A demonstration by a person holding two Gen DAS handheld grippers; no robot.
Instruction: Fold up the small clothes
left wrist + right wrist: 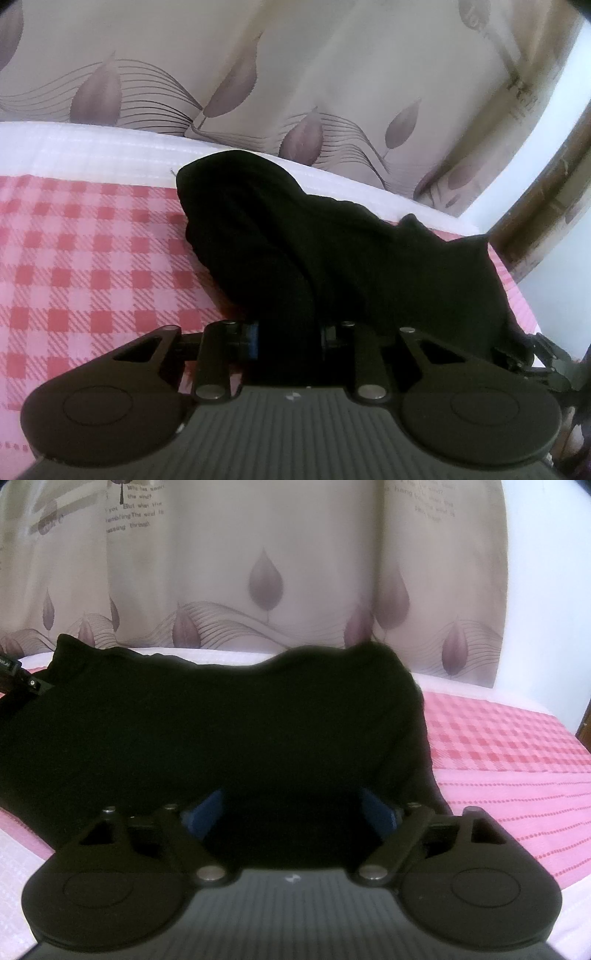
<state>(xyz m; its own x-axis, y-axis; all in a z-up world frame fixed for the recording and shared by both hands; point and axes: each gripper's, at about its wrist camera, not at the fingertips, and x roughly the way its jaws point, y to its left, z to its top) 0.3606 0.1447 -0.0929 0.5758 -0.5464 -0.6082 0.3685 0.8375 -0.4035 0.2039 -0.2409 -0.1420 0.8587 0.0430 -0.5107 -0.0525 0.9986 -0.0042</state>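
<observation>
A black garment (pixel 295 236) lies bunched on the pink checked bedspread (pixel 92 258). Its near edge rises into my left gripper (pixel 288 336), whose jaws stand narrow and pinch the cloth between the blue pads (pixel 253 339). In the right wrist view the same black garment (pixel 221 720) spreads wide across the bedspread (pixel 498 738). My right gripper (pixel 293 812) is open, its blue pads (pixel 207 812) far apart with dark cloth lying between them, not pressed. The fingertips of both grippers are hidden by the fabric. Part of the left gripper (pixel 22 683) shows at the far left edge.
A beige curtain with purple leaf prints (pixel 295 74) hangs close behind the bed. A white quilted strip (pixel 92 147) borders the bedspread at the back. A pale wall (pixel 546 627) stands at the right. Part of the right gripper (pixel 535 358) shows at the lower right.
</observation>
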